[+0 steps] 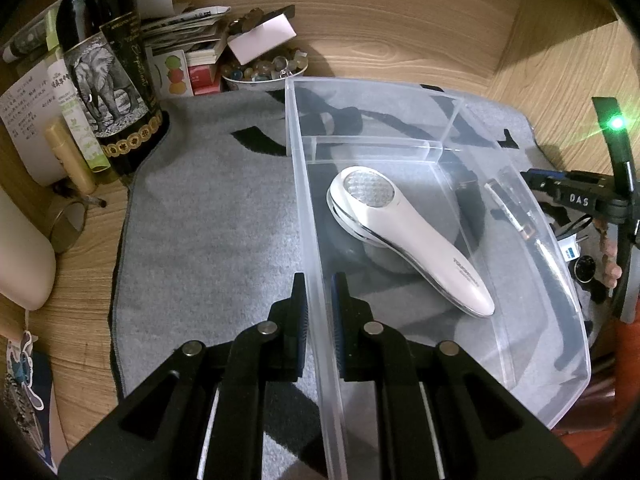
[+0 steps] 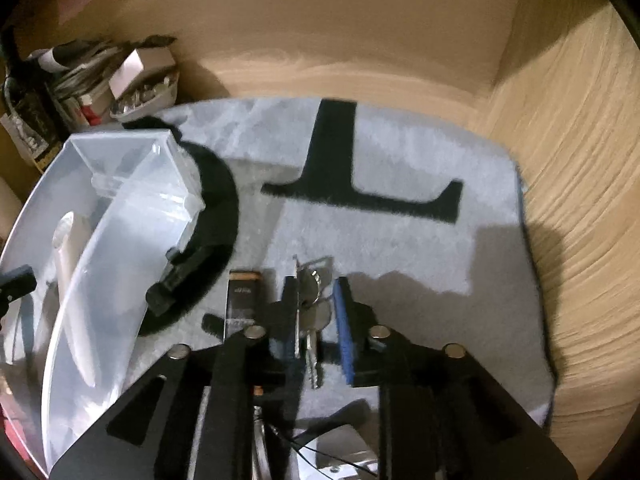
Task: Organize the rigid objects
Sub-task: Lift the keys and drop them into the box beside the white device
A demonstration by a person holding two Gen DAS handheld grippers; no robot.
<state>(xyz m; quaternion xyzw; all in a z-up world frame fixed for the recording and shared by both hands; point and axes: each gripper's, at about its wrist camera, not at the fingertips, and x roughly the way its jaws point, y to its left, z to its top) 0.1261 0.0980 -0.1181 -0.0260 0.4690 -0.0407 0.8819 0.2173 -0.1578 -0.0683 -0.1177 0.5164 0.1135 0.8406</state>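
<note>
Metal keys [image 2: 314, 312] lie between the right gripper's [image 2: 316, 316] open jaws, left jaws pinching the bin wall [image 1: 316, 280].

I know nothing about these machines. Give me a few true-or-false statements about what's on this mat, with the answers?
1. The left gripper straddles the wall of the clear plastic bin. True.
2. The white handheld device lies on the mat outside the bin. False: it lies inside the bin.
3. A bunch of keys sits between the fingers of the right gripper. True.
4. The dark bottle lies on its side. False: it stands upright.
5. The mat is plain grey. False: it carries large black shapes.
</note>
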